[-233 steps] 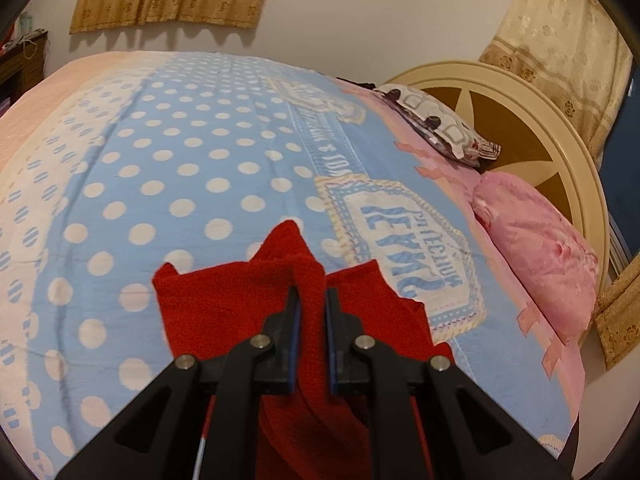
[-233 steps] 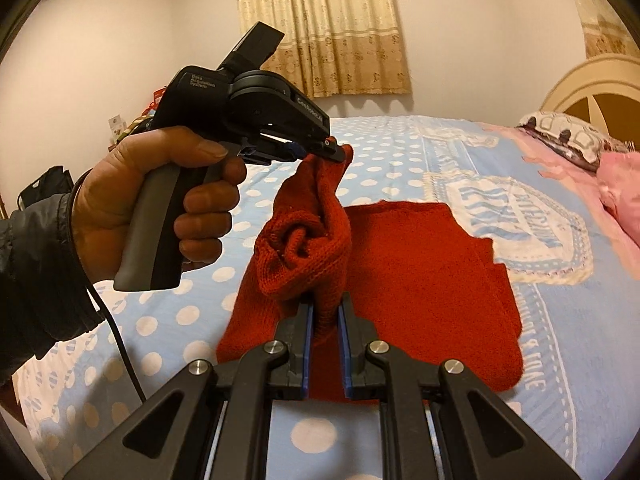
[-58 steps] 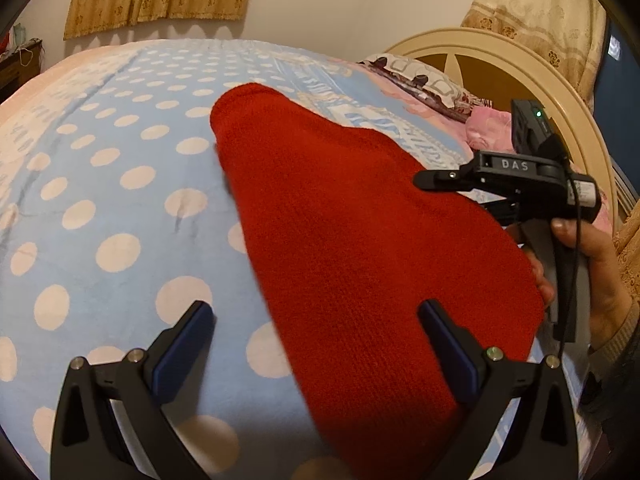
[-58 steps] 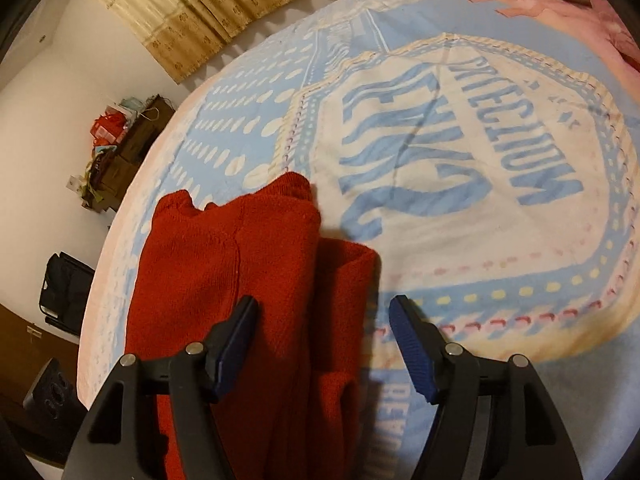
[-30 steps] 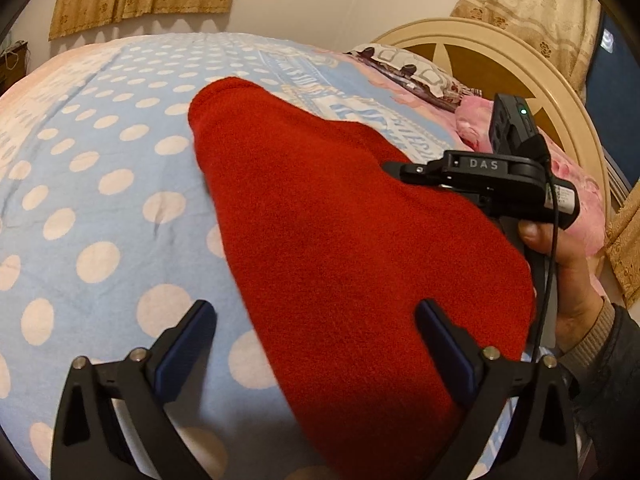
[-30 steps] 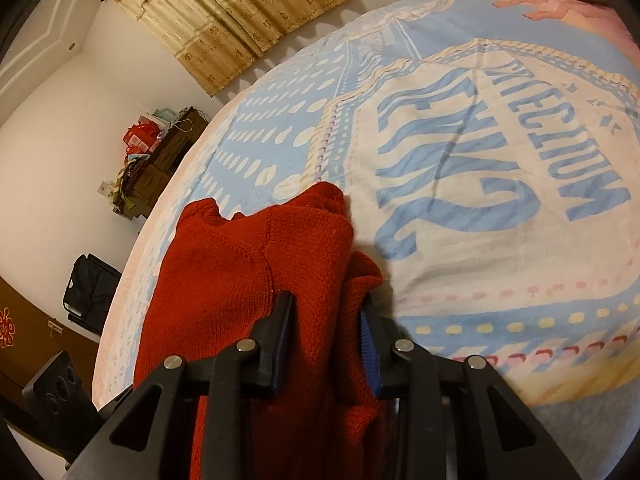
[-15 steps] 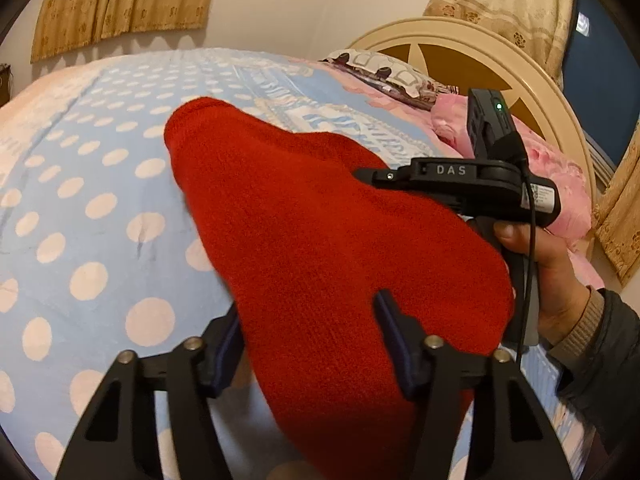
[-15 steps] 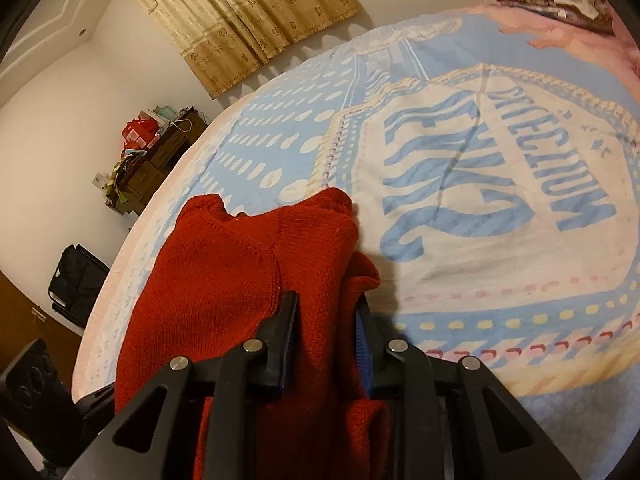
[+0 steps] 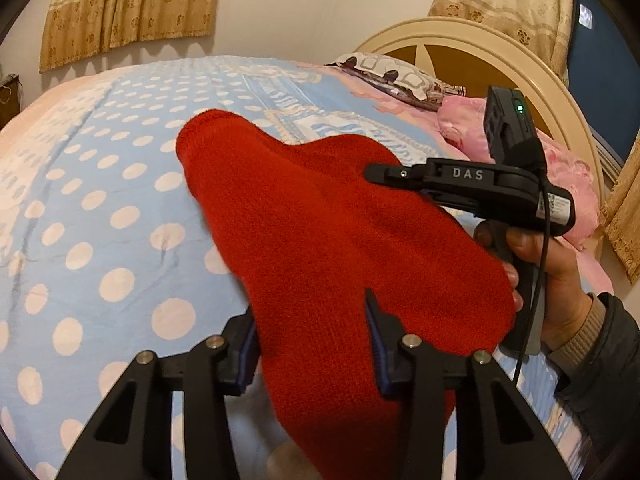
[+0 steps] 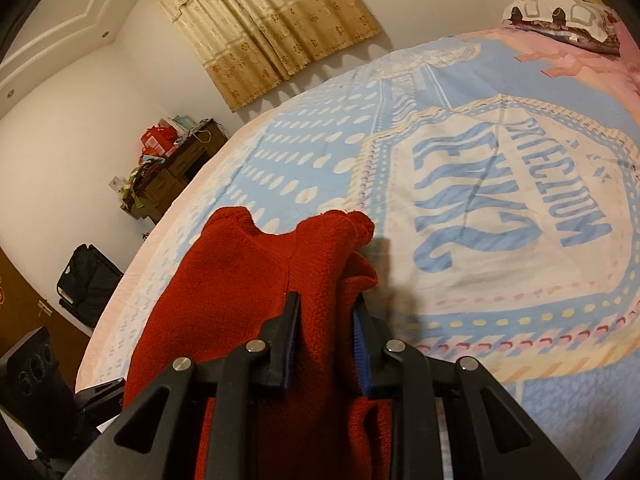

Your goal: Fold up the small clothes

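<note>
A red knitted sweater (image 9: 320, 216) lies folded on the blue polka-dot bedspread (image 9: 100, 200). My left gripper (image 9: 310, 320) has closed on its near edge, with thick fabric filling the gap between the fingers. My right gripper (image 10: 326, 316) is shut on a bunched fold of the same sweater (image 10: 240, 280) at its other side. The right gripper's body (image 9: 480, 188) and the hand holding it show at the right of the left wrist view, touching the sweater's far edge.
A cream round headboard (image 9: 480, 40), a patterned pillow (image 9: 396, 76) and a pink pillow (image 9: 560, 160) lie at the bed's head. A dark cabinet with clutter (image 10: 172, 176) and a black bag (image 10: 86, 284) stand by the wall beyond the bed.
Both grippers went from wide open to closed on the sweater's edges. The left one closed in the last half second; the right one closed a second ago. The sweater has lifted slightly.
</note>
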`<state>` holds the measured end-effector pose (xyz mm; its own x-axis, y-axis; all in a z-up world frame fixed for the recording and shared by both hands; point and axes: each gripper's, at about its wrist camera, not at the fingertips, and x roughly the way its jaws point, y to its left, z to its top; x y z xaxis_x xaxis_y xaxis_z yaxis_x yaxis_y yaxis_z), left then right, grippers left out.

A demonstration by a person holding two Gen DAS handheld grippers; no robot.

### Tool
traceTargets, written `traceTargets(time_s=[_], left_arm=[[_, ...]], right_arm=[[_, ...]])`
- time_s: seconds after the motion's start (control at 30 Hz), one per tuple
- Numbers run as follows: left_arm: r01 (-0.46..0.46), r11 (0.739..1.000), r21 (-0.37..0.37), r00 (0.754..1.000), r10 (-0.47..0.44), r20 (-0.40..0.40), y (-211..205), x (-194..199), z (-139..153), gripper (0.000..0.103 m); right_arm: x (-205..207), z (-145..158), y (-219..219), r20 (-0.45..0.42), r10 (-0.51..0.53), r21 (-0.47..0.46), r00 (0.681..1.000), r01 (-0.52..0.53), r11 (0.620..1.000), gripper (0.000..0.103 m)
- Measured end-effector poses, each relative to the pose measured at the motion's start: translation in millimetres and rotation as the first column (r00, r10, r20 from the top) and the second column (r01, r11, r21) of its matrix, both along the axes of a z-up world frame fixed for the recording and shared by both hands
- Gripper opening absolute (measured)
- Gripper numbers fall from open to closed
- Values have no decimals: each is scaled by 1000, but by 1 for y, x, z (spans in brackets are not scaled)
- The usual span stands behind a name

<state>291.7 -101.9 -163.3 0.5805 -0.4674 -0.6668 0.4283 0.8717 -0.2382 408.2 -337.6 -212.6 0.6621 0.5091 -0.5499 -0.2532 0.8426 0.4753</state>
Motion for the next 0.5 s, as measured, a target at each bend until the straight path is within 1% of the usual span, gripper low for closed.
traceTargets(time_s=[0.2, 0.3, 0.5], left_arm=[[-30, 999, 20, 1000, 30, 2, 9, -11, 7, 45], [-40, 999, 33, 999, 39, 27, 15, -22, 13, 45], [-51, 998, 22, 998, 50, 38, 31, -38, 23, 44]], right_arm=[[-12, 6, 14, 23, 34, 6, 999, -34, 999, 23], [-21, 10, 24, 37, 52, 9, 998, -52, 999, 23], [-38, 8, 44, 22, 67, 18, 998, -67, 998, 23]])
